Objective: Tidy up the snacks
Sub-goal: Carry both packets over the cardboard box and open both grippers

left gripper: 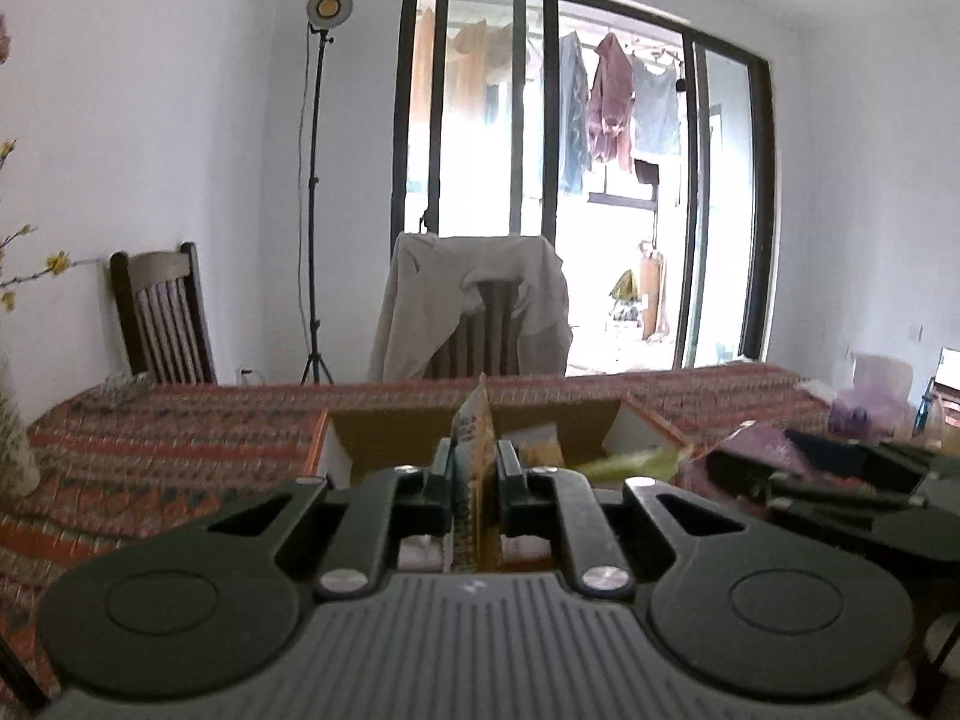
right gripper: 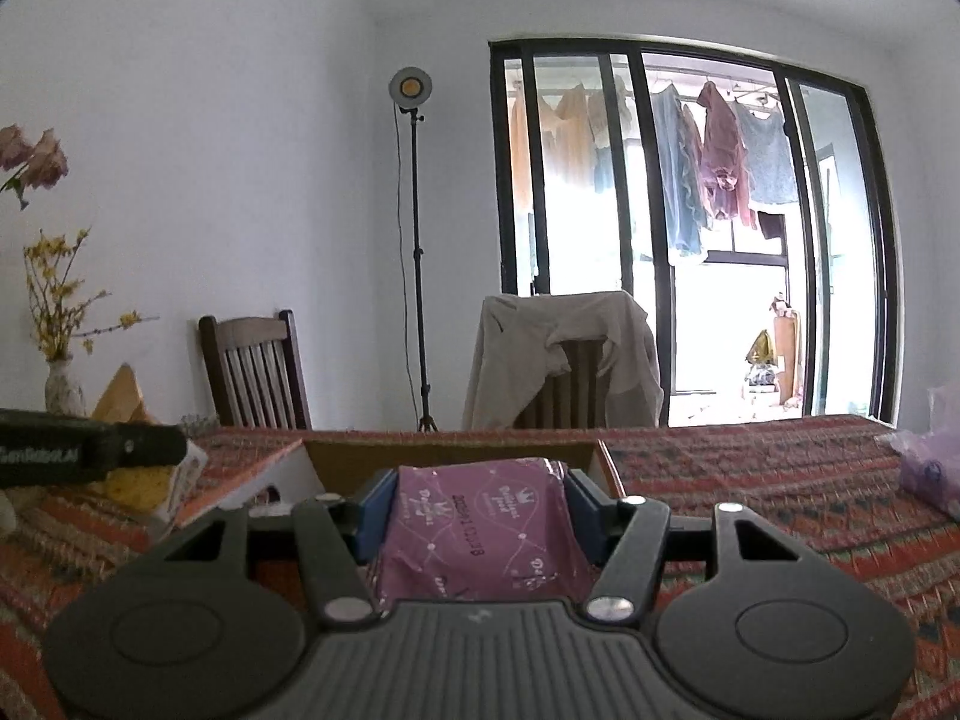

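My left gripper (left gripper: 474, 468) is shut on a thin yellow snack packet (left gripper: 474, 438) that stands on edge between its pads, above the near side of an open cardboard box (left gripper: 384, 438). More yellow and green packets (left gripper: 636, 462) lie inside that box. My right gripper (right gripper: 477, 510) is shut on a purple snack packet (right gripper: 480, 528), which fills the space between its blue pads just in front of the box (right gripper: 456, 456). In the right wrist view, the left gripper (right gripper: 144, 450) shows at the left edge with its yellow packet (right gripper: 135, 486). The right gripper (left gripper: 840, 480) appears at the right of the left wrist view.
The table wears a red patterned cloth (right gripper: 780, 480). A purple bag (right gripper: 930, 468) lies at its right end, a vase with yellow flowers (right gripper: 60, 390) at its left. Two wooden chairs (right gripper: 258, 372) stand behind the table, one draped with a beige jacket (right gripper: 564, 348); a lamp stand (right gripper: 417, 240) between them.
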A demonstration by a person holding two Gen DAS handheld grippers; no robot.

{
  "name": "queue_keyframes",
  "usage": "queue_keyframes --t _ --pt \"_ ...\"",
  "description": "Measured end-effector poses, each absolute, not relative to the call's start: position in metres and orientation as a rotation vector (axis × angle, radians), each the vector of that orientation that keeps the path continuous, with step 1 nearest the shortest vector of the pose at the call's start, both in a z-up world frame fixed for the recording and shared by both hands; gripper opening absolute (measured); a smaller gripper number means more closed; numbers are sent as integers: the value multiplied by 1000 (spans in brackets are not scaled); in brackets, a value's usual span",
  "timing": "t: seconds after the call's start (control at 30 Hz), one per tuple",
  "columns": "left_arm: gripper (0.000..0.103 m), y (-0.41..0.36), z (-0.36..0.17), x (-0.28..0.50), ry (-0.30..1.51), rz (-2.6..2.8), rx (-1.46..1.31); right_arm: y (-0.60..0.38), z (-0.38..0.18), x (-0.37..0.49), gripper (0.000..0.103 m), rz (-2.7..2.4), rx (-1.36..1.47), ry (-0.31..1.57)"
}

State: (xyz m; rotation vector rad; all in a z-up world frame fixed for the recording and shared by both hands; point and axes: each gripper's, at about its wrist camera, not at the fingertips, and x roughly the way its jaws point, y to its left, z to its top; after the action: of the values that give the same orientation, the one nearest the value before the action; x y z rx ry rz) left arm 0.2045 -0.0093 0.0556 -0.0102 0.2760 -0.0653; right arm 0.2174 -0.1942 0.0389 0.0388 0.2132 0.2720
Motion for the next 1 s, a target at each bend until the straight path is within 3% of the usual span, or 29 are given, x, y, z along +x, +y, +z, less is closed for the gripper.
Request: queue_keyframes --t 0.33,0.8,0.9,0.97,1.0 --pt "13 -10 61 281 294 -22 -76 -182 55 291 59 241 65 224" --pt "14 9 18 333 352 9 -117 -175 19 332 59 231 46 271" --pt "15 15 15 335 365 7 -141 -174 15 333 65 234 41 291" --pt "29 17 15 333 360 7 -152 -174 14 334 66 238 42 301" --pt "53 15 16 330 351 17 -156 -174 14 334 76 238 47 301"
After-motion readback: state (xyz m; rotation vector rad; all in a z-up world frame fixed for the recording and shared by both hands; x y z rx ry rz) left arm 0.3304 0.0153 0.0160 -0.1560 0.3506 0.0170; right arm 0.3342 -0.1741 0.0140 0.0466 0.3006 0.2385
